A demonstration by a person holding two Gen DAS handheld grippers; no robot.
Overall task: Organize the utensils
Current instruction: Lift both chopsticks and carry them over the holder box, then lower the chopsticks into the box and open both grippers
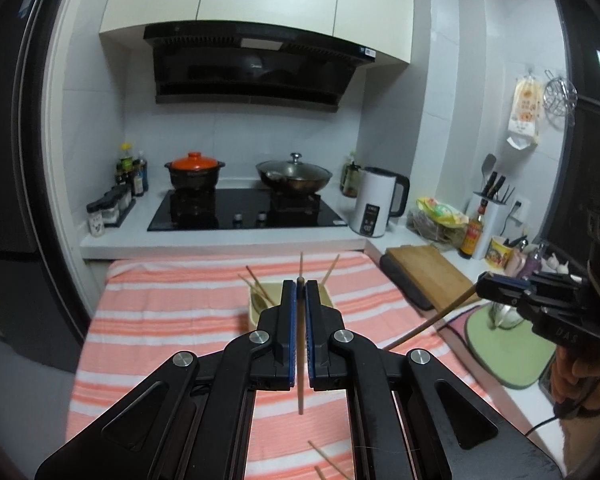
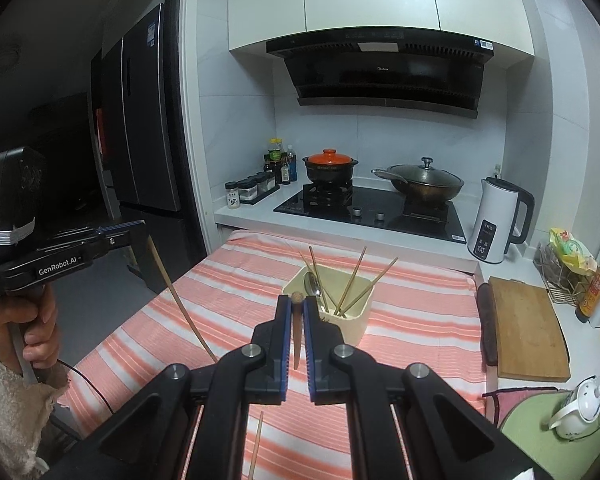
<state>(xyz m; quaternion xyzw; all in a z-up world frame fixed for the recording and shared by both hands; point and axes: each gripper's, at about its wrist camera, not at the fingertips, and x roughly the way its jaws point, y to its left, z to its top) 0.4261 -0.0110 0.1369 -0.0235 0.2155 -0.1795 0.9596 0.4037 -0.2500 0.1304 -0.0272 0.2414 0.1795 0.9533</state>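
A table draped in a pink and white striped cloth (image 2: 236, 284) fills the middle of both views, its far edge butting against the white kitchen worktop (image 2: 252, 212) that carries the black glass hob (image 2: 383, 208). Near the far edge of the cloth, slightly right of centre, stands a cream rectangular plastic utensil holder (image 2: 355, 320). It contains 1 metal spoon (image 2: 312, 283) and several thin wooden chopsticks (image 2: 353, 276) leaning against its walls. The left gripper (image 1: 300, 282) has its blue-padded jaws pinched narrowly on a single wooden chopstick (image 1: 300, 368), held almost upright above the cloth on the near side of the holder. The right gripper (image 2: 297, 298) is likewise closed tight around a second brown chopstick (image 2: 296, 344), its rounded end poking up between the fingertips just in front of the holder's near wall. 2 more loose chopsticks (image 1: 327, 458) lie flat on the cloth towards its near edge, beneath the left gripper.
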